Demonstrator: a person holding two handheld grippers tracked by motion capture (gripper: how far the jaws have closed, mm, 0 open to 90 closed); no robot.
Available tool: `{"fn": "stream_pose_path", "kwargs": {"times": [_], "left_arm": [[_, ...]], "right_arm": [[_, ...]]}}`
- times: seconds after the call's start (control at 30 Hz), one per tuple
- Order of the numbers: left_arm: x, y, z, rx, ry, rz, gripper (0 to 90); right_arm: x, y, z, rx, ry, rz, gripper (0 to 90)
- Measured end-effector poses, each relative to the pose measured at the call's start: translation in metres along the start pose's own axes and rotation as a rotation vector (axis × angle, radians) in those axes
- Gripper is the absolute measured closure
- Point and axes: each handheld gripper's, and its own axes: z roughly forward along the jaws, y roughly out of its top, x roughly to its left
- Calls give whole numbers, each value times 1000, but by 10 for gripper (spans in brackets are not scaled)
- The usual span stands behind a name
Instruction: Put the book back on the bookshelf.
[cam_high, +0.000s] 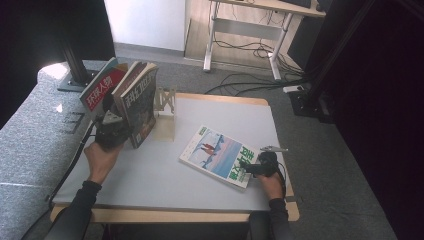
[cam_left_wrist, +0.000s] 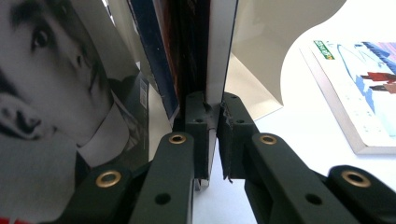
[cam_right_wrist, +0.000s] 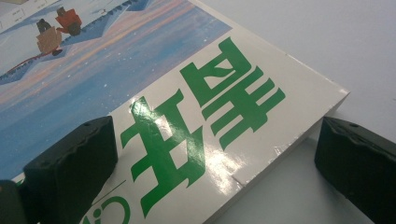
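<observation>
Grey table with wooden edge, grey carpet, desk legs and cables behind. Wooden book stand at table's far left, upright magazines leaning beside it. Left gripper clamped on one upright magazine's lower edge. Right gripper jaws apart, astride corner of flat magazine lying near table's right edge.

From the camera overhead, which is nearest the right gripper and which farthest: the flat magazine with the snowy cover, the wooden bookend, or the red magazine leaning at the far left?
1. Flat magazine: right at the right gripper, its corner between the open jaws.
2. Wooden bookend: farther back, towards the left.
3. Red magazine: farthest, leaning at the table's far-left corner.
</observation>
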Motion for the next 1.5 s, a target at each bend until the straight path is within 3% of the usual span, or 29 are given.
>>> {"fn": "stream_pose_path", "kwargs": {"times": [0.4, 0.83, 1.0, 1.17, 1.5], "left_arm": [[-2, 0, 0, -4, 5, 27, 814], [-6, -11, -20, -49, -16, 20, 665], [-8, -14, -27, -54, -46, 27, 581], [-14, -16, -27, -65, -114, 56, 485], [-31, -16, -7, -38, -229, 116, 296]], "right_arm": [[0, 0, 0, 0, 0, 0, 0], [0, 0, 0, -1, 0, 0, 0], [0, 0, 0, -1, 0, 0, 0], [0, 0, 0, -1, 0, -1, 0], [0, 0, 0, -1, 0, 0, 0]]}}
